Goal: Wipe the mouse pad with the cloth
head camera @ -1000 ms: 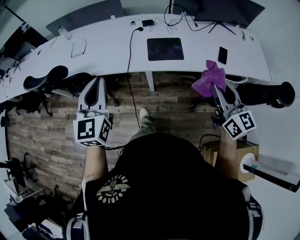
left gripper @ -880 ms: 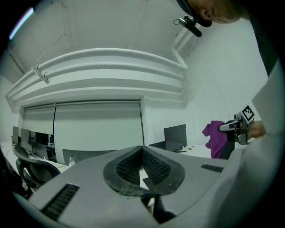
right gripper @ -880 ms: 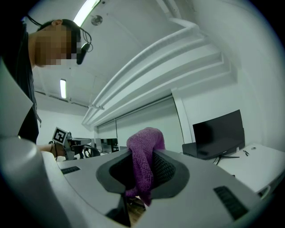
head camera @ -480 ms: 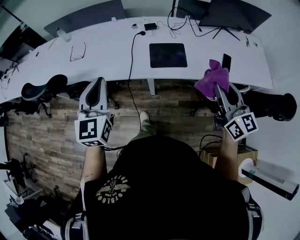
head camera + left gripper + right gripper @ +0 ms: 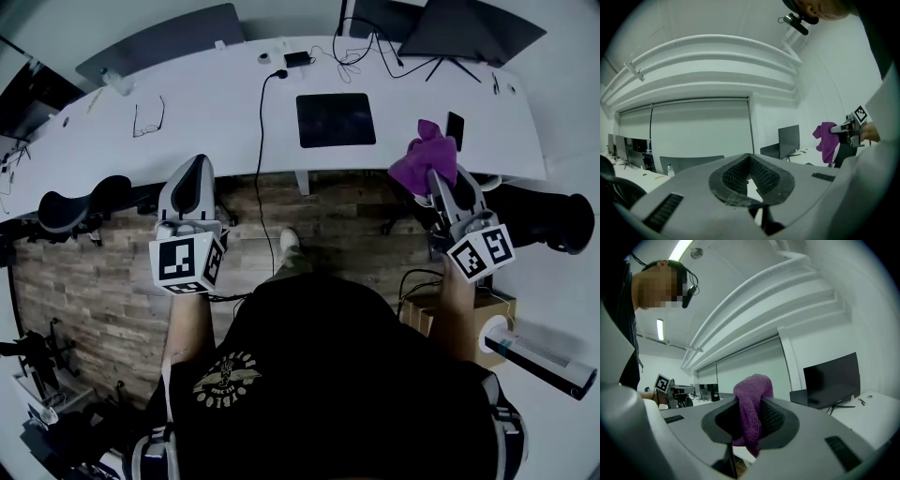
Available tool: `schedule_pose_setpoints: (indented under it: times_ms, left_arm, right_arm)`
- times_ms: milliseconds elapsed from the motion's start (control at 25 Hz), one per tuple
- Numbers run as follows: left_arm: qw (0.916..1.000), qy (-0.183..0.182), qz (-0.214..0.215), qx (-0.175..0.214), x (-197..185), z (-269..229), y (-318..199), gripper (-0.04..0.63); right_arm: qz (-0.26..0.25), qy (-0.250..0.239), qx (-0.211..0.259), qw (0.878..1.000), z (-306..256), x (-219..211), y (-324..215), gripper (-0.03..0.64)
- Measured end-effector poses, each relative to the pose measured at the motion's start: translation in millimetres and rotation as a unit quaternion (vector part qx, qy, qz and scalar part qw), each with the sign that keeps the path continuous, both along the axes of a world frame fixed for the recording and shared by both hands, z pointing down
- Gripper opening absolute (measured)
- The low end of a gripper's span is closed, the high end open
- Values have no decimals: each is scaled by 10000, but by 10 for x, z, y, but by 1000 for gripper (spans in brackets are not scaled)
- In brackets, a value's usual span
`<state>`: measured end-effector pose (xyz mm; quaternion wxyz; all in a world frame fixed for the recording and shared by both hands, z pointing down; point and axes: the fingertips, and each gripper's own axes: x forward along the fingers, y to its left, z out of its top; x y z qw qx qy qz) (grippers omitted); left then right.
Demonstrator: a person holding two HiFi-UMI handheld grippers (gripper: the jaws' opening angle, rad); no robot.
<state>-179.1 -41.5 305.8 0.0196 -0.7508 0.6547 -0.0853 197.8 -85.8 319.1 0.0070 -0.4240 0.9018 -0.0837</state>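
Note:
The dark mouse pad point(image 5: 336, 119) lies flat on the white desk point(image 5: 216, 112), ahead of me and a little right of centre. A purple cloth point(image 5: 427, 155) hangs bunched from my right gripper point(image 5: 437, 178), which is shut on it and held in the air at the desk's front edge, right of the pad. In the right gripper view the cloth point(image 5: 751, 404) is pinched between the dark pads. My left gripper point(image 5: 195, 167) is held over the floor short of the desk, shut with nothing in it point(image 5: 751, 161). The left gripper view shows the cloth point(image 5: 827, 140) off to its right.
On the desk lie glasses point(image 5: 147, 119), a black phone point(image 5: 455, 128), a cable point(image 5: 262, 122) and monitor stands point(image 5: 450, 47). Office chairs point(image 5: 80, 199) point(image 5: 544, 214) stand under the desk's edge on both sides. A cardboard box point(image 5: 489, 319) sits at my right.
The desk and mouse pad have slid lower in the head view, so they are closer. Both grippers keep about the same pose, and the cloth stays in the right one.

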Motion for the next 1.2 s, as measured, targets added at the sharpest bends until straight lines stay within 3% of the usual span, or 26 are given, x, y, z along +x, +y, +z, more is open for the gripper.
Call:
schedule_pose_setpoints:
  times_ms: [1200]
  left_arm:
    - [9980, 359, 508, 67, -919, 51, -1558, 2]
  right_arm:
    - [343, 384, 23, 9987, -238, -1033, -1090, 84]
